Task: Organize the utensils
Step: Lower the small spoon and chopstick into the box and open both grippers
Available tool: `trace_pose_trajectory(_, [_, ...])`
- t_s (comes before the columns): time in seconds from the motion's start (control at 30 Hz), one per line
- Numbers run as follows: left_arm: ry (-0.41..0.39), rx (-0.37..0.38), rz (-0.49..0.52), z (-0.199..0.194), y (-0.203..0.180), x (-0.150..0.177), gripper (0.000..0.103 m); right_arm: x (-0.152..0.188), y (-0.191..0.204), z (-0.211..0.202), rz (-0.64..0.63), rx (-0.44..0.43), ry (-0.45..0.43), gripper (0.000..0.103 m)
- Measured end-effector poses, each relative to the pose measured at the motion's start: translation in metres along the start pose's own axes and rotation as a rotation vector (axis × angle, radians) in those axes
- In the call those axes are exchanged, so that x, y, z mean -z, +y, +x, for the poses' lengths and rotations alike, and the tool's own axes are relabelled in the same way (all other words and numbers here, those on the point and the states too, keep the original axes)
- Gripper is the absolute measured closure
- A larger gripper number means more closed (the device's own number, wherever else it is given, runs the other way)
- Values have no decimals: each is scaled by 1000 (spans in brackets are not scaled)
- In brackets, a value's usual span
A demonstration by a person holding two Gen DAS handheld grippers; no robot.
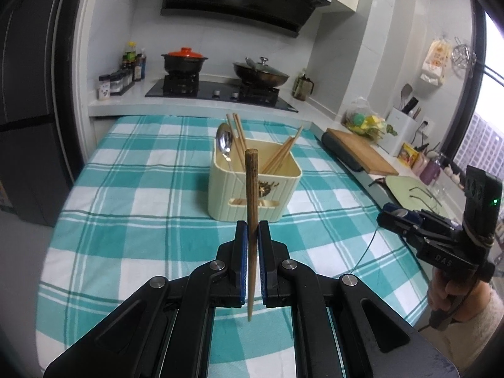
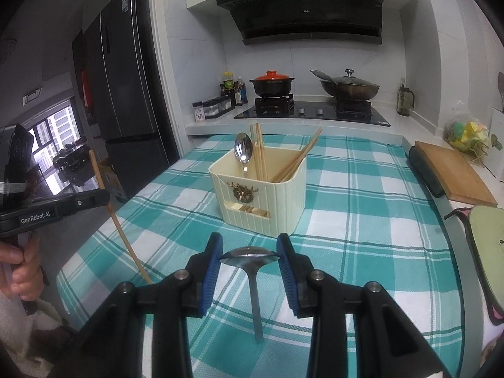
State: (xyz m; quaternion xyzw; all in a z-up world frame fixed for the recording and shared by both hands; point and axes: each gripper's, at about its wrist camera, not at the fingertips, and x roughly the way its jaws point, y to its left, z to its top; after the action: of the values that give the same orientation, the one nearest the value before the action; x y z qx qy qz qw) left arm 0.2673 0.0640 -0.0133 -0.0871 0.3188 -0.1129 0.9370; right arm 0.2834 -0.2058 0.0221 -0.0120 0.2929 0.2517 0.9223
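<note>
My left gripper (image 1: 252, 225) is shut on a single wooden chopstick (image 1: 251, 195), which stands nearly upright between the blue pads above the checked cloth. My right gripper (image 2: 249, 244) is shut on a metal spoon (image 2: 249, 255); its bowl is pinched between the pads and its handle hangs down toward the camera. Ahead of both stands a cream utensil holder (image 1: 253, 186) (image 2: 261, 195) with several chopsticks and one spoon (image 2: 243, 149) upright inside. The left gripper with its chopstick (image 2: 110, 208) shows at the left of the right wrist view. At the right of the left wrist view is the right gripper (image 1: 397, 219).
A teal and white checked cloth (image 1: 141, 189) covers the table. Behind it is a stove (image 2: 312, 113) with a clay pot and a wok. A wooden cutting board (image 2: 453, 173) and a green mat (image 2: 488, 245) lie on the right counter. A fridge (image 2: 126, 94) stands on the left.
</note>
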Motion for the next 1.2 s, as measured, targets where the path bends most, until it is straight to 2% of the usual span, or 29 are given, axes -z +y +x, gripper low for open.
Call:
trace_pose_trajectory(0.23, [-65,55,-18,-11,1,-62,98,-53,-5,0,8,-23,-30,67])
trace_pose_trajectory(0.37, [-148,36,8,-13,-4,-109,98,-99,-7,3,5,-22,-82,67])
trace_pose_trajectory(0.53, [-200,7,20,11,-7,-159,98,-154,-5,16,-12,-24,-151,67])
trace_pose_trajectory(0.63, [-210,-20,28,39,-8,-177,98,-177,-5,33,-21,-13,-184,67])
trace_pose_trajectory(0.73, [-188,-25,16,71,-6,-183,98,-190,-10,58,-14,-14,-202,67])
trace_pose_trajectory(0.87, [-127,-42,-7,120,2,-178,98,-193,-19,100,11,-20,-177,67])
trace_pose_trajectory(1.07, [16,-62,-46,186,17,-152,98,-165,-45,173,115,-44,-8,67])
trace_pose_trajectory(1.2, [72,-80,-61,211,24,-137,98,-142,-60,211,186,-53,99,67])
